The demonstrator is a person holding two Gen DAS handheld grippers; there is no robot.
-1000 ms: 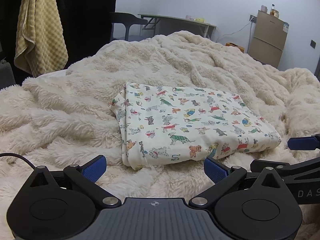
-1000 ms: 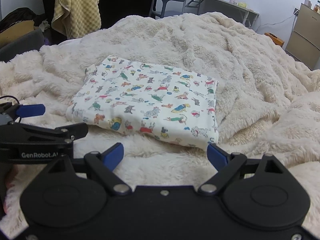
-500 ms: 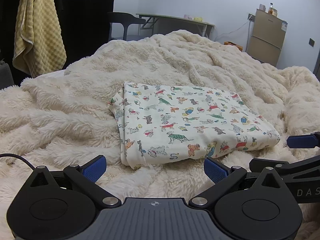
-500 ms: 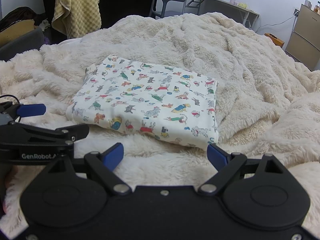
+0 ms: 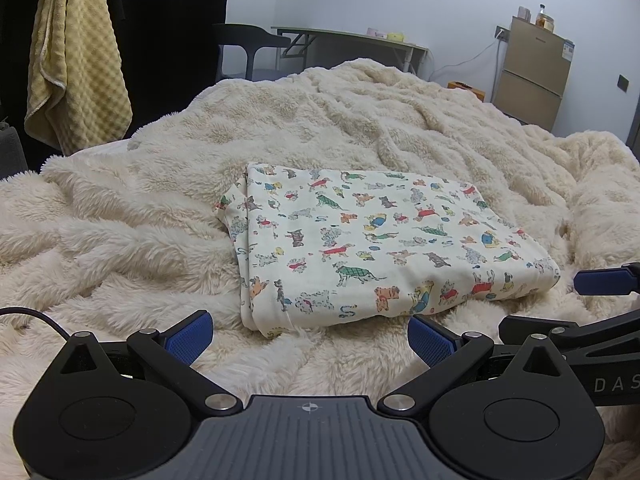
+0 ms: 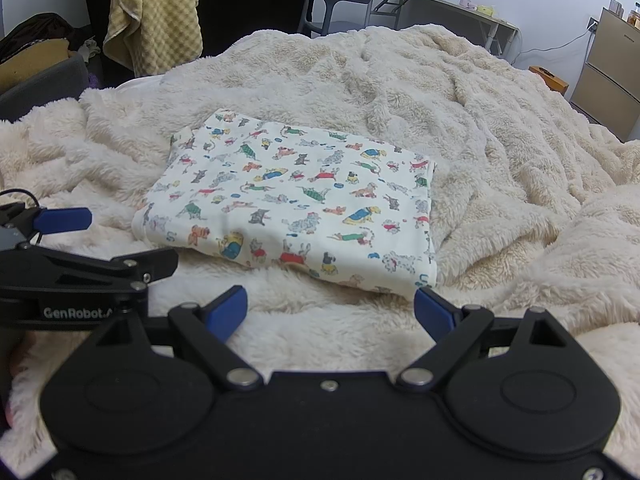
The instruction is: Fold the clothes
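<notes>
A dog-print garment (image 5: 384, 248) is lying folded into a compact rectangle on the fluffy cream blanket (image 5: 140, 240), and everything else is sitting around that garment. The left gripper (image 5: 310, 334) is hovering just short of the garment's near edge with its blue pads spread wide and nothing between them. The right gripper (image 6: 330, 312) is waiting beside it, also just short of that near edge, its jaws likewise standing wide apart and gripping nothing. Neither tool is touching the cloth. A yellow waffle towel (image 5: 76, 76) is hanging well beyond the garment's far left corner, and a folding desk (image 5: 352, 40) and a small cabinet (image 5: 532, 72) are standing far behind it.

Judging by the tidy stacked layers, the folding of this piece is looking finished, or nearly so. The next move is probably calling either for one more half-fold, pinching both near corners together and carrying them over to the far edge, or for lifting the bundle aside without letting its layers slide apart
</notes>
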